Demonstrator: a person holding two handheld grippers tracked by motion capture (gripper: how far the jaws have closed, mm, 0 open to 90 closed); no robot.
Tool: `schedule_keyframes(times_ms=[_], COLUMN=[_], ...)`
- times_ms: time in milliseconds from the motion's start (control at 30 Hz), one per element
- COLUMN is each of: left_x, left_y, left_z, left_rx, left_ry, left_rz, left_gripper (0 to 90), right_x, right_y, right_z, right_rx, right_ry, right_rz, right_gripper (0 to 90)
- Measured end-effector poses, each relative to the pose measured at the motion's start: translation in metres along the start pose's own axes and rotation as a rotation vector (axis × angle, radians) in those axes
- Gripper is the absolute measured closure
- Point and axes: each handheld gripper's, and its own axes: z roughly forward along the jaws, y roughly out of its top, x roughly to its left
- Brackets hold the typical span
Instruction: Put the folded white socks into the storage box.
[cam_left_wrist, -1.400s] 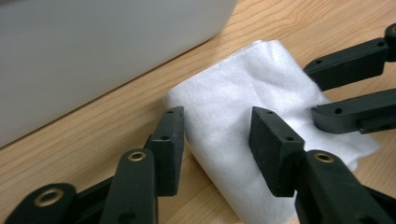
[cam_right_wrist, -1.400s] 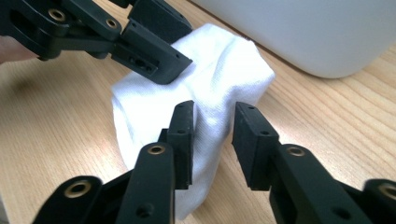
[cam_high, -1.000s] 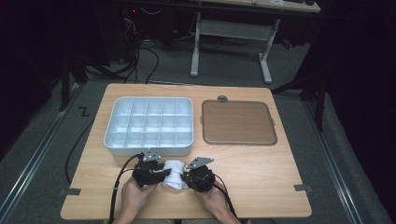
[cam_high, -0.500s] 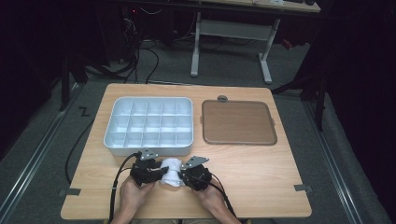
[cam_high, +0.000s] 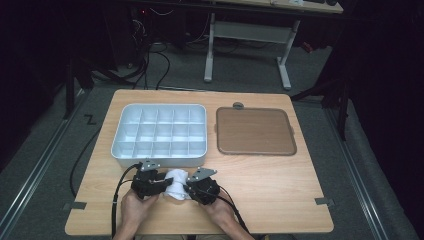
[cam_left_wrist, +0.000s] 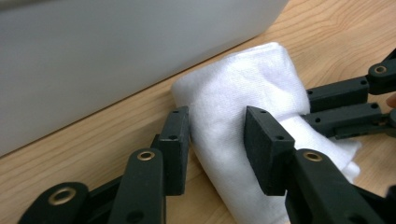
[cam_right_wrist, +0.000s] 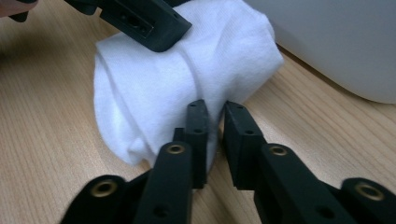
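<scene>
Compartment tray (cam_high: 159, 131) left of flat tray (cam_high: 254, 131); rolled cloth (cam_high: 176, 183) btwn grippers, in front of compartment tray

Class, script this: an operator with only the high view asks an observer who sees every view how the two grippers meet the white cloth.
Operator: Is the left gripper gripping the white cloth?
Observer: Yes, its pads press the rolled cloth from both sides.
Operator: And the right gripper?
Observer: Its jaws have just been opening; a narrow gap shows, with the tips at the cloth's edge and no fold clearly between them.
</scene>
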Motion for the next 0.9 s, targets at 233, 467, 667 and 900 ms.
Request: schedule_keyframes(times_ms=[233, 467, 667, 900], left_x=[-0.003, -0.014, -0.021, -0.015], left_y=[0.007, 0.016, 0.015, 0.011], left_z=[-0.004, -0.004, 0.008, 0.014], left_rx=[-0.015, -0.015, 0.036, 0.055], left_ry=[-0.007, -0.033, -0.004, 0.053], left_rz=[-0.033, -0.085, -0.063, -0.075], left_gripper=[46.3, 36.3, 31.6, 29.3], right_x=[-0.005, -0.009, -0.021, -0.046], right_y=[0.000, -0.004, -0.013, -0.034], right_z=[-0.013, -0.030, -0.041, -0.062], right_rx=[-0.030, -0.089, -0.106, -0.109], right_ry=[0.004, 0.011, -0.024, -0.093], right_rz=[0.041, 0.080, 0.097, 0.150], right_gripper=[65.7, 63.2, 59.0, 57.9])
